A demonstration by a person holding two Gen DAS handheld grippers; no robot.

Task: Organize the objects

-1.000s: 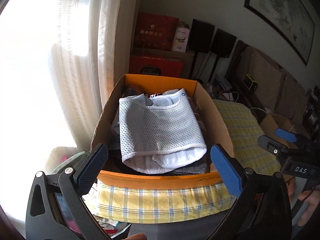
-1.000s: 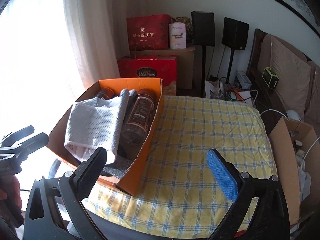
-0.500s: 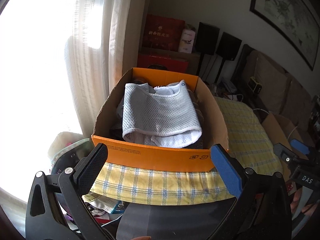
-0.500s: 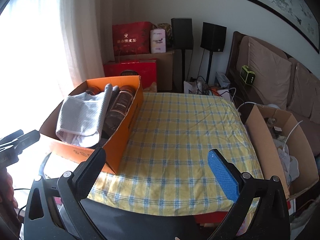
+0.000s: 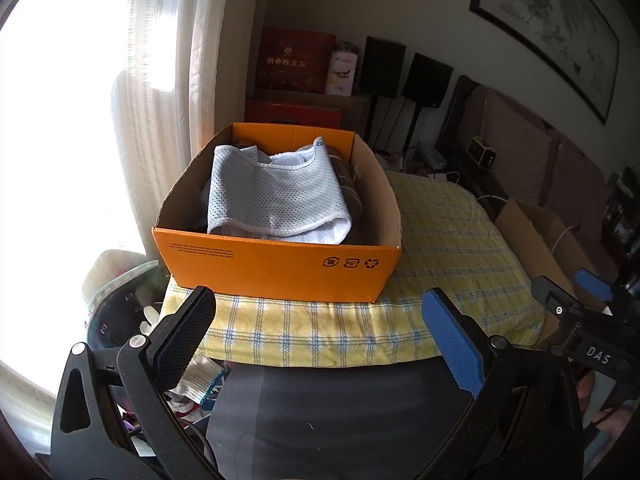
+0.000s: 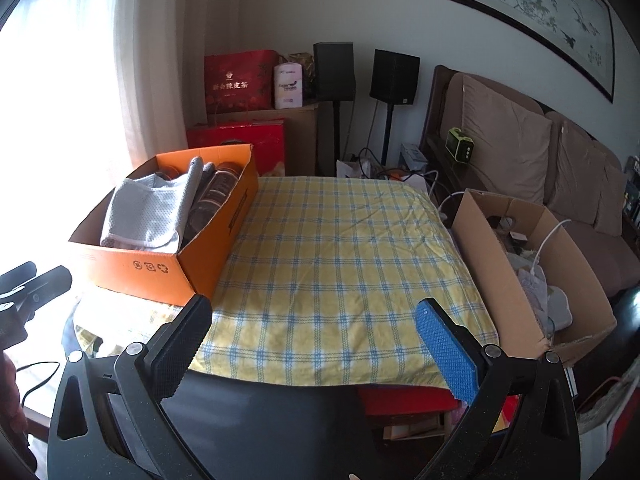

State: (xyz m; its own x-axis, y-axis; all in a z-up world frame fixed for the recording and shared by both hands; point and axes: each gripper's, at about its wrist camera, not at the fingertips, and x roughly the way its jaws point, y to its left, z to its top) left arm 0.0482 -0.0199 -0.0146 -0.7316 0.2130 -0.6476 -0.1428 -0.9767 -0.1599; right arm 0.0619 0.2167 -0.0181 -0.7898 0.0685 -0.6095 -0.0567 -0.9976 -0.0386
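Sunlit curtained window, brown sofa, framed painting.

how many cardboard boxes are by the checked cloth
2. The orange box sits on the left part of the yellow checked cloth, holding a white mesh garment and dark jars. The brown box stands off its right edge. Others may be hidden.

Orange box: made of cardboard, open on top, sitting flat, ahead of the left tongs and far to the left of the right tongs.
White mesh cloth: folded, lying on top inside the box.
Dark jars: lying on their sides in the box, just right of the cloth.
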